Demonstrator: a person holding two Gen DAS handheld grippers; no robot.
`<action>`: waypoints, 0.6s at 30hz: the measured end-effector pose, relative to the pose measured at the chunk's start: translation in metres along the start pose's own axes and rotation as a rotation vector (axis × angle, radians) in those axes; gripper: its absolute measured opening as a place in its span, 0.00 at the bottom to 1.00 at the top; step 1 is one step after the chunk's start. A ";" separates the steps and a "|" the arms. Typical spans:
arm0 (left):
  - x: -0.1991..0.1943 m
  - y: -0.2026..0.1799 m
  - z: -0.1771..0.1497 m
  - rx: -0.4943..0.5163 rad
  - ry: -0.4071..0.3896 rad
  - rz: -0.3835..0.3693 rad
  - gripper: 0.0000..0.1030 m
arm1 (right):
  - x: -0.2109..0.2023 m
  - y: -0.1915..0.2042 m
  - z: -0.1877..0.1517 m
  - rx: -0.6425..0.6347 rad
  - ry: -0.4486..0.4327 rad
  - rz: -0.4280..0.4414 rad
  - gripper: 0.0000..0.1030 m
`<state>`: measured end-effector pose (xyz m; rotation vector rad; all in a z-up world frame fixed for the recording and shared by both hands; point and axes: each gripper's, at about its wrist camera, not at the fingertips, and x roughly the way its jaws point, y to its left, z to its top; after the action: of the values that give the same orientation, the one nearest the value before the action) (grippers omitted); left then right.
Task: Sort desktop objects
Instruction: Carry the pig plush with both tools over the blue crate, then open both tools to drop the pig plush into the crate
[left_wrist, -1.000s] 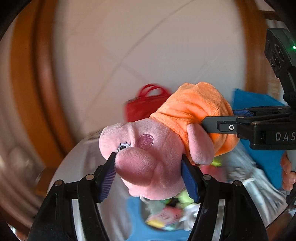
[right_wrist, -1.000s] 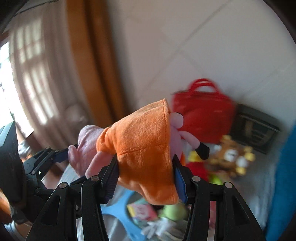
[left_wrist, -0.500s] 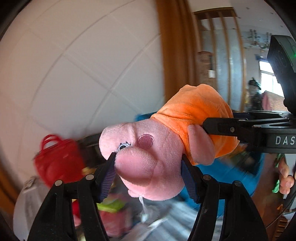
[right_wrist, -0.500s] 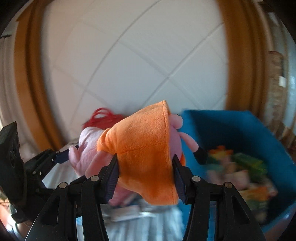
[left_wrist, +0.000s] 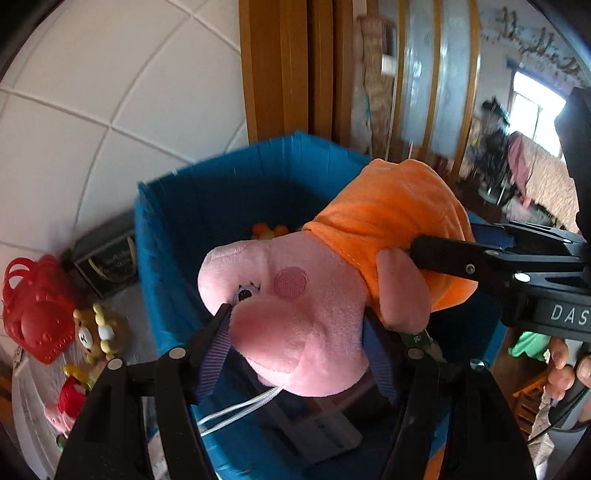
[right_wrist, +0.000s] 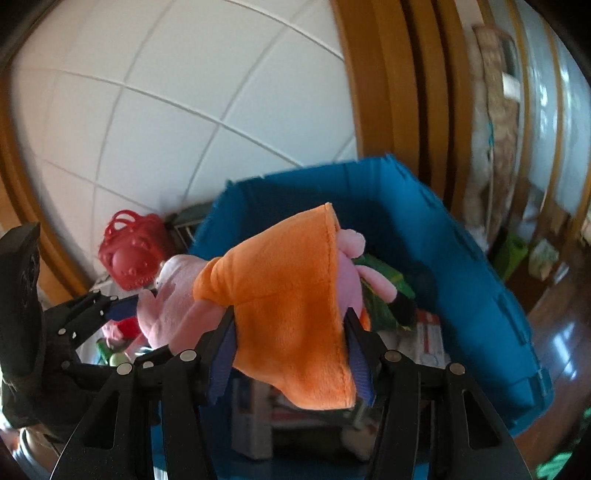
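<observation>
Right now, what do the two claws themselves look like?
Both are black plastic with silver screws. The left claw and right claw have ribbed blue-purple pads. White letters "DAS" mark the right claw's side.

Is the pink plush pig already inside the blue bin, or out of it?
Out: the pink plush pig hangs above the blue bin, clamped by both grippers.

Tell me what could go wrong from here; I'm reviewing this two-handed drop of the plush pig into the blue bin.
1. The left gripper clamps the plush pig by its head and the right gripper by its orange dress; an uneven release could leave it dangling from one.
2. The blue bin already holds boxes and toys, so the pig may perch high.
3. Its white cord could snag.
</observation>
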<state>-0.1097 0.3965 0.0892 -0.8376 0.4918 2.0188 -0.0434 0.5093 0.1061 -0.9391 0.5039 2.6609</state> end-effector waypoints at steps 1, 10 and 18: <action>0.002 -0.006 0.002 0.000 0.020 0.006 0.66 | 0.004 -0.010 -0.002 0.013 0.013 0.008 0.53; 0.038 -0.017 0.004 -0.033 0.117 0.066 0.67 | 0.035 -0.050 -0.012 0.041 0.106 -0.007 0.56; 0.016 -0.017 -0.010 -0.041 0.053 0.093 0.67 | 0.031 -0.053 -0.019 -0.015 0.084 -0.080 0.86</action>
<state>-0.0982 0.4091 0.0702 -0.9098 0.5288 2.1023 -0.0369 0.5538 0.0599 -1.0557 0.4551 2.5660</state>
